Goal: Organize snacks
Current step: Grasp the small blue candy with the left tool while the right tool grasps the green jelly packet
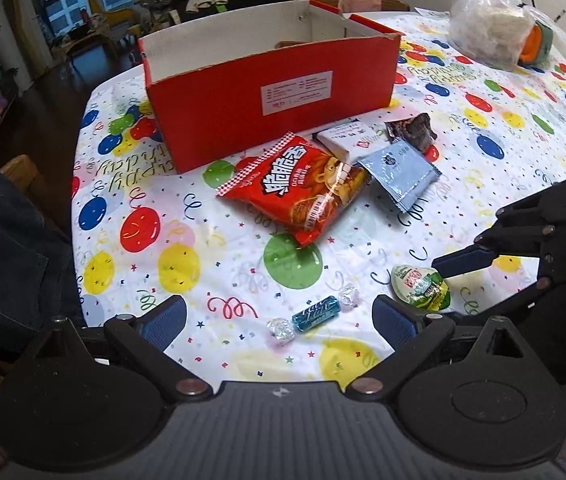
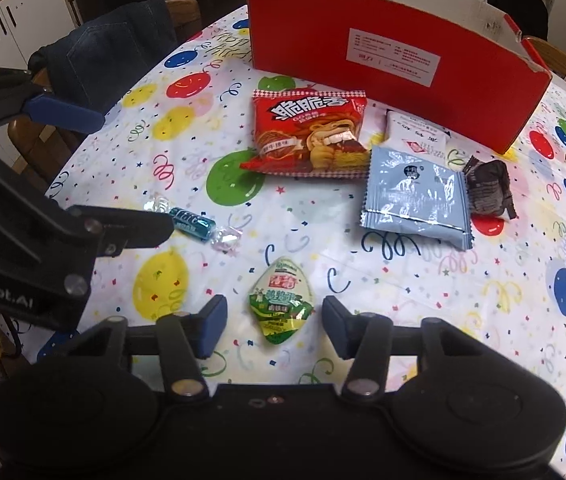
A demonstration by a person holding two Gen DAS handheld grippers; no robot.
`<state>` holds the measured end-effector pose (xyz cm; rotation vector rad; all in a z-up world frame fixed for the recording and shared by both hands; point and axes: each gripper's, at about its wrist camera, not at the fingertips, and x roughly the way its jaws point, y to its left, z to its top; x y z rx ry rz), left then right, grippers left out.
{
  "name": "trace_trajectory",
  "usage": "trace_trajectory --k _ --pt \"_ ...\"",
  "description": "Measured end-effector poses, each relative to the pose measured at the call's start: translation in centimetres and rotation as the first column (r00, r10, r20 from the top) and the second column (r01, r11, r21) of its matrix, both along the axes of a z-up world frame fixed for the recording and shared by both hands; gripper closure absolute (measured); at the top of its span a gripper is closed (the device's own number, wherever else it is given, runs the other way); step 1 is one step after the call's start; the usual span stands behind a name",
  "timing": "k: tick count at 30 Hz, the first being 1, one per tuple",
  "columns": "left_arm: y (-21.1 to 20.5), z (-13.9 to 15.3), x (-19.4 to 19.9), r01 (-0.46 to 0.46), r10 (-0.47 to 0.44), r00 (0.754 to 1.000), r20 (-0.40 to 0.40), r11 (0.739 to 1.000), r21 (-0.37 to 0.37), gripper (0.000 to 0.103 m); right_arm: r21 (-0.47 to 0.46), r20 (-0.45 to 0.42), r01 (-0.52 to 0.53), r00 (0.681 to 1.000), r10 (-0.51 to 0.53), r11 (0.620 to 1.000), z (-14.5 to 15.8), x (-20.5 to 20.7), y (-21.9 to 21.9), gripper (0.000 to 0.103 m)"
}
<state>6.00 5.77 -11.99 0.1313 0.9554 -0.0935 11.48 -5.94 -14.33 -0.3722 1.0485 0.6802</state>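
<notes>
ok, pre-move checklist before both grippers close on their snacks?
1. Right gripper straddles the green packet: ok, a pad on each side.
2. Right pads pressing on the packet: not ok, a gap shows on both sides.
3. Left gripper lined up on the teal candy: ok, candy lies between the open fingers.
4. The two grippers clear of each other: cannot tell, they sit close side by side.
5. Red box open to receive: ok, top open, inside mostly hidden.
6. Other snacks out of the way: ok, red chip bag lies farther back.
</notes>
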Motion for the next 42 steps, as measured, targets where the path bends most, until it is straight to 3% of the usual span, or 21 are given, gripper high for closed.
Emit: trace_trajectory --k 7,13,16,20,28,42 --pt "-0.3 -0.4 0.1 0.046 -0.046 0.999 -0.005 0.999 -0.004 0.005 0.005 0.007 0.010 1.000 -0.010 1.000 -0.1 0.4 -0.2 0.068" --pt "-0.8 -0.9 0.5 0.113 -0.113 0.993 -0.020 0.993 0.020 0.015 0.006 0.009 0.013 1.000 -0.013 1.000 0.0 0.5 -0.4 0.069" --pt "-1.1 -1.4 0.8 0.163 -0.162 0.986 -0.039 0.986 0.032 0.027 0.019 -0.007 0.032 0.999 -0.032 0.999 0.1 0.7 -0.9 0.069" --pt "-0.7 -2.2 1.9 0.180 -0.180 0.980 -0.083 0.984 -0.006 0.052 0.050 -0.025 0.063 0.998 -0.062 0.997 0.8 0.9 -1.7 0.069" --pt "-0.7 -3.2 3.2 0.211 -0.219 0.963 -0.155 0.975 -0.063 0.057 0.087 -0.044 0.103 0.994 -0.100 0.991 1.6 1.2 -3.2 0.069" --pt "-1.5 -3.4 3.1 0.147 -0.163 0.972 -0.171 0.984 -0.103 0.090 0.110 -0.045 0.147 0.989 -0.143 0.983 1.9 1.7 -4.3 0.069"
